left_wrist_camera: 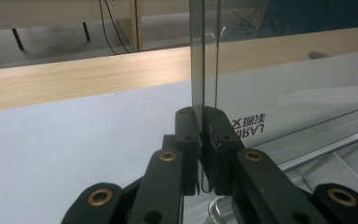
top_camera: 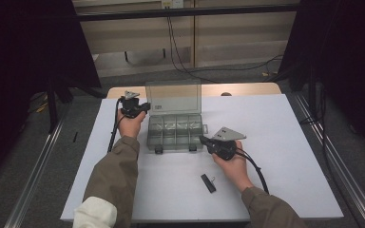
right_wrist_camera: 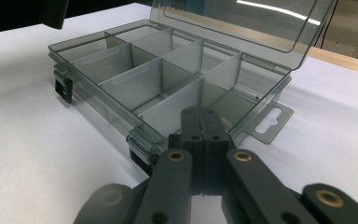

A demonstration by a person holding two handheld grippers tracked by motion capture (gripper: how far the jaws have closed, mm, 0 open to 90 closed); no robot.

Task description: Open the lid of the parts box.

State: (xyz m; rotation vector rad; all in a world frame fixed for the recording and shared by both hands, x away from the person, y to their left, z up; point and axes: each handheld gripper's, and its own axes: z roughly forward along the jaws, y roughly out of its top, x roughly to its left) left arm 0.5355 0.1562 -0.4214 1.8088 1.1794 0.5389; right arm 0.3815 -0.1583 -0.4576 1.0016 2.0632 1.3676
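Note:
A clear grey compartment box [top_camera: 175,134] sits in the middle of the white table top, its lid [top_camera: 173,97] standing upright. My left gripper [top_camera: 145,105] is at the lid's left edge. In the left gripper view the thin lid [left_wrist_camera: 204,56] runs between the pads, and the left gripper [left_wrist_camera: 201,130] is shut on it. My right gripper [top_camera: 202,139] is at the box's front right corner. In the right gripper view it [right_wrist_camera: 204,123] is shut with nothing between the jaws, its tips against the box's front rim [right_wrist_camera: 107,109], close to a latch. The compartments look empty.
A small black stick with a metal ring [top_camera: 208,183] lies on the white sheet [top_camera: 290,142] in front of the box, near my right wrist. A wooden strip [top_camera: 247,89] edges the table's far side. Dark curtains and rails flank the table.

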